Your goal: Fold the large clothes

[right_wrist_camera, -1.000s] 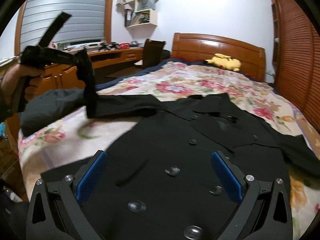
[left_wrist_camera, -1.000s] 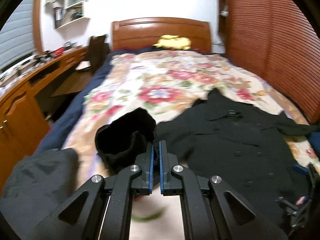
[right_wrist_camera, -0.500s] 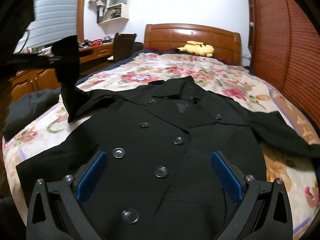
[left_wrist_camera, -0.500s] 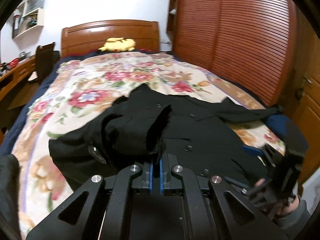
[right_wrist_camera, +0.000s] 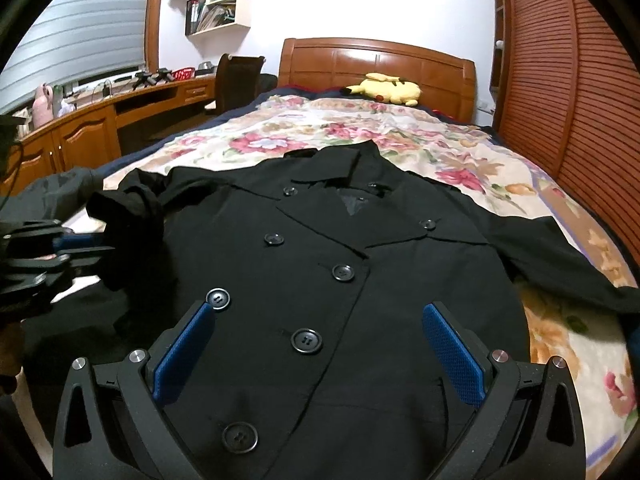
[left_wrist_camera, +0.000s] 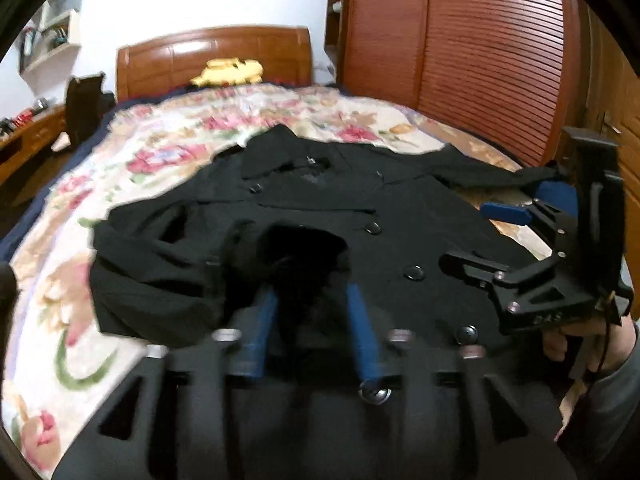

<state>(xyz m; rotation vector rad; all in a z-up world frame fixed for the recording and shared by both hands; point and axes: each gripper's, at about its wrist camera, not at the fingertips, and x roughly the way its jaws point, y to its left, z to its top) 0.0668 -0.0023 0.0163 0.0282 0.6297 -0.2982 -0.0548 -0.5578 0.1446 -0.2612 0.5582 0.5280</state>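
The left claw (left_wrist_camera: 310, 316) hangs low over the near half of the coat (right_wrist_camera: 344, 280), its jaws opening, with the dark cuff of the left sleeve (left_wrist_camera: 296, 252) bunched between the blue pads (left_wrist_camera: 360, 320) and seemingly slipping free. The step in hand looks like folding that sleeve in across the coat's front. To do it well, the person would likely let the cuff drop only once it lies flat over the buttons (right_wrist_camera: 306, 341), then lift the claw straight away so the pads do not drag the cloth back out; the sleeve looks rumpled near the shoulder and may need smoothing. The right claw (right_wrist_camera: 320, 356) hovers just above the coat's lower front with its jaws spread wide and nothing between them; it could pin the hem while the left lets go. The coat lies face up across the foot of the bed (right_wrist_camera: 520, 168), collar toward the headboard (right_wrist_camera: 376, 60), and the right sleeve (right_wrist_camera: 560, 256) is stretched out toward the bed's edge, not yet folded. Beyond the coat the flowered cover runs up to a yellow plush (right_wrist_camera: 384, 88) by the headboard.
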